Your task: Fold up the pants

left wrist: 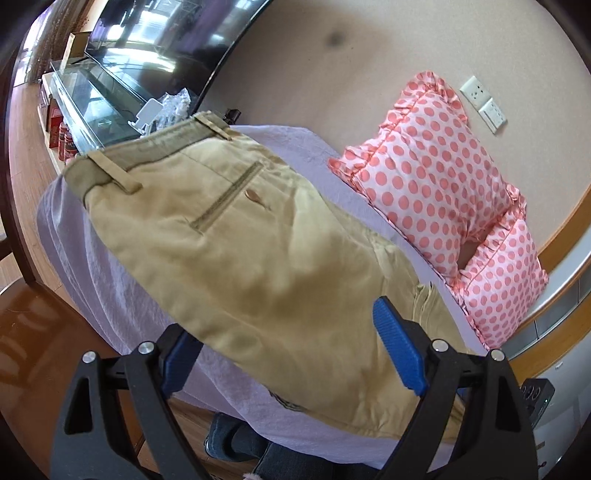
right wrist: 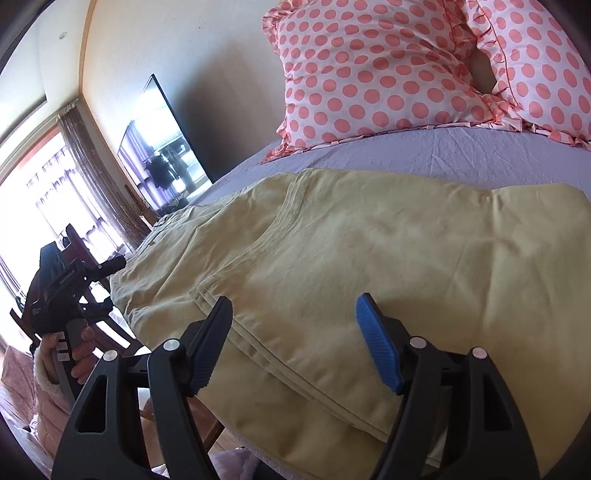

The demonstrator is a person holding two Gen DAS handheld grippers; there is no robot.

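Khaki pants (left wrist: 236, 236) lie folded on a bed with a lavender sheet (left wrist: 295, 147). The waistband with belt loops and a back pocket point to the far left in the left wrist view. My left gripper (left wrist: 280, 339) is open, its blue pads on either side of the near edge of the pants, holding nothing. In the right wrist view the pants (right wrist: 369, 258) fill the middle, seams and a folded leg showing. My right gripper (right wrist: 295, 325) is open just above the pants, empty. The left gripper tool (right wrist: 62, 291) shows at the far left, in a hand.
Two pink polka-dot pillows (left wrist: 436, 184) (right wrist: 376, 70) lie at the head of the bed against the wall. A TV (left wrist: 177, 33) and a glass cabinet (left wrist: 92, 103) stand beyond the bed's far end. A wooden chair (right wrist: 85, 258) and bright window are at left.
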